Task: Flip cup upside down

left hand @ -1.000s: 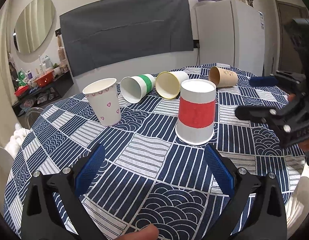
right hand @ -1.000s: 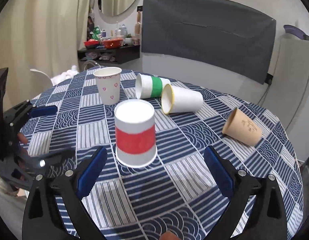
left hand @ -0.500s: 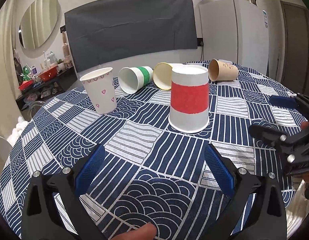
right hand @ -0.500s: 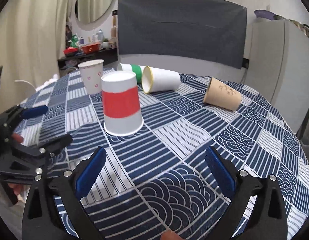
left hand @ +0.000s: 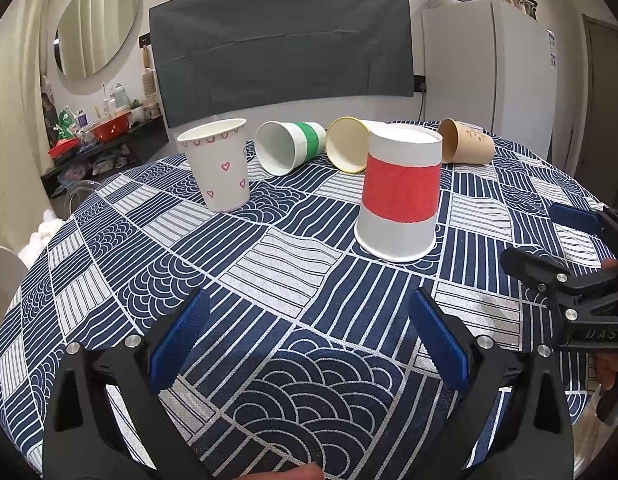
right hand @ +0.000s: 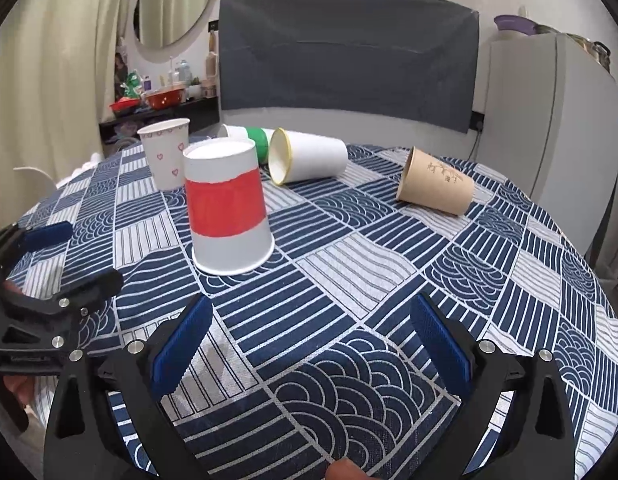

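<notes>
Nearest the viewer, the left gripper (left hand: 307,336) hangs low over the patterned tablecloth (left hand: 269,360), its blue-padded fingers spread wide and holding nothing. The right gripper (right hand: 309,340) hangs the same way at the table's near edge, also spread and empty. Each gripper shows at the side of the other's view, so the two sit side by side, well apart.

Just beyond them stands the red-banded cup (left hand: 399,196), upside down: its wide mouth is flat on the cloth and its closed base faces the ceiling. Its long axis is vertical. It lies ahead and to the right of the left gripper, ahead and to the left of the right gripper, roughly between the two, touched by neither. Neither gripper looks clearly nearer. This cup appears already flipped.

Further back, a white cup with pink hearts (left hand: 217,164) stands mouth up, nearer the left gripper. Behind it, a green-banded cup (left hand: 291,146), a yellow-rimmed cup (right hand: 307,156) and a brown cup (right hand: 435,186) lie on their sides.
</notes>
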### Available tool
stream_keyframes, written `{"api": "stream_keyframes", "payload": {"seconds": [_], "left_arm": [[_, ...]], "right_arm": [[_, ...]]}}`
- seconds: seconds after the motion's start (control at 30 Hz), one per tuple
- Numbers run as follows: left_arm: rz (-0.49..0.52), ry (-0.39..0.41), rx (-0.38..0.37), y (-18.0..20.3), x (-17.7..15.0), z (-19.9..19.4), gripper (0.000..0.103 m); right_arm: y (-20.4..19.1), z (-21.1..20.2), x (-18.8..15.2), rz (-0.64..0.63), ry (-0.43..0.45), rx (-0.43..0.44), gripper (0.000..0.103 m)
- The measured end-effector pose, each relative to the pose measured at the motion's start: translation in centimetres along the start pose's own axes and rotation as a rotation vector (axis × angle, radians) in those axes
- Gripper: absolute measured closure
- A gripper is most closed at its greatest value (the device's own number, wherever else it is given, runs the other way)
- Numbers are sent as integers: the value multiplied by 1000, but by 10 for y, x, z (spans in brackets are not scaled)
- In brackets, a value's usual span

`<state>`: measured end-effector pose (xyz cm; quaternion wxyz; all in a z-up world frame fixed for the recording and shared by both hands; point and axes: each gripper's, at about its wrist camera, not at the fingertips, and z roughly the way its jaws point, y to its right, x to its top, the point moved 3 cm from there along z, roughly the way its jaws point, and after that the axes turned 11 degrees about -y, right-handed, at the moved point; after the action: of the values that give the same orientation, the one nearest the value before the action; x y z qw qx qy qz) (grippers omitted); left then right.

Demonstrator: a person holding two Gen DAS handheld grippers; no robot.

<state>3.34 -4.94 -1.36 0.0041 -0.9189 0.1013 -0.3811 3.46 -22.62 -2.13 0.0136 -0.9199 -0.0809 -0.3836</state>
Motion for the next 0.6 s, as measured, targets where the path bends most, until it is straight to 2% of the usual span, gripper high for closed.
{"api": "stream_keyframes", "payload": {"seconds": [0.43,0.6], "left_arm": [[-48,-46,13,-7,0,7,6],[-61,-71,8,-8,1,11,6]], "right_arm": [[1,5,-1,10,-33,2,8],[-3,4,-1,-6,-22,-59,8]]}}
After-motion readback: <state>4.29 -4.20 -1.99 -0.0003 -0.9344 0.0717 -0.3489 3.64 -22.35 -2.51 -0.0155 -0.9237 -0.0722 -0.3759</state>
